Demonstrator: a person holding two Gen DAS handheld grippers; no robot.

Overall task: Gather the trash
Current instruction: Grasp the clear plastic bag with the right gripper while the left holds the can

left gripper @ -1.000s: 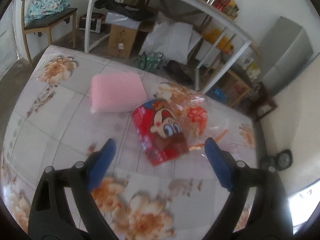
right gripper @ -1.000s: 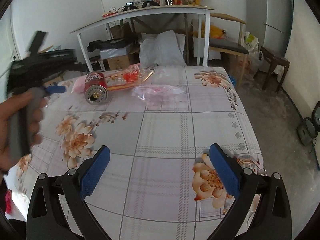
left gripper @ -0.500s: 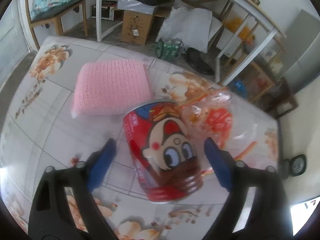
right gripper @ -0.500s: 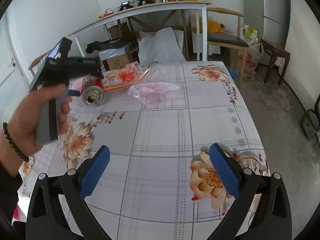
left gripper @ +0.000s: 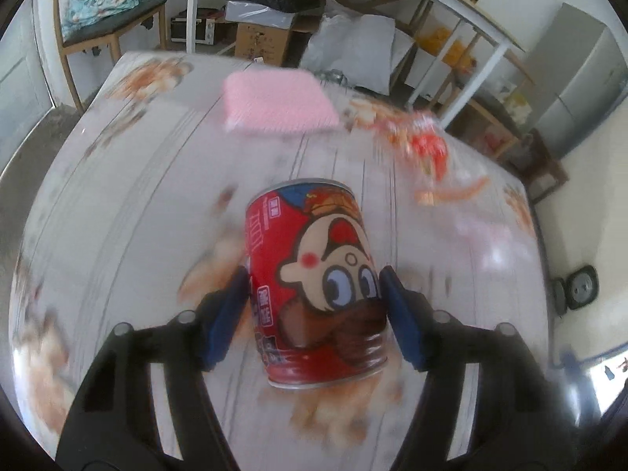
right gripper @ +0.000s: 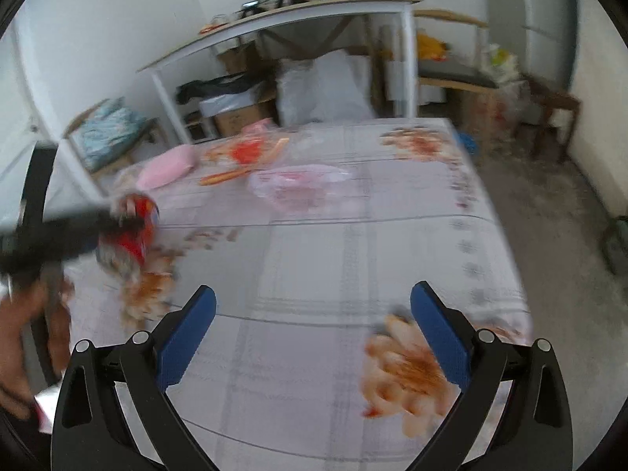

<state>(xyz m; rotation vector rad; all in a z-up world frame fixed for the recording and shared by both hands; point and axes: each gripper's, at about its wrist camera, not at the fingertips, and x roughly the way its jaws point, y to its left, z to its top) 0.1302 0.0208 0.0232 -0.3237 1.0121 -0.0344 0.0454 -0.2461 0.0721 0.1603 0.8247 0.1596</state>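
Observation:
My left gripper is shut on a red can with a cartoon face, its blue pads against both sides, holding it above the floral table. The can also shows in the right wrist view, blurred, in the left gripper at far left. A clear wrapper with red and orange print lies further back. A crumpled pink-tinted plastic bag lies mid-table. My right gripper is open and empty over the near table.
A pink sponge-like pad lies at the table's far side. Behind stand a white shelf frame, boxes, a white sack, wooden chairs. The table's right edge drops to grey floor.
My left gripper closed on the red can and lifted it back toward me, away from the wrapper and the pink pad. My right gripper stayed open.

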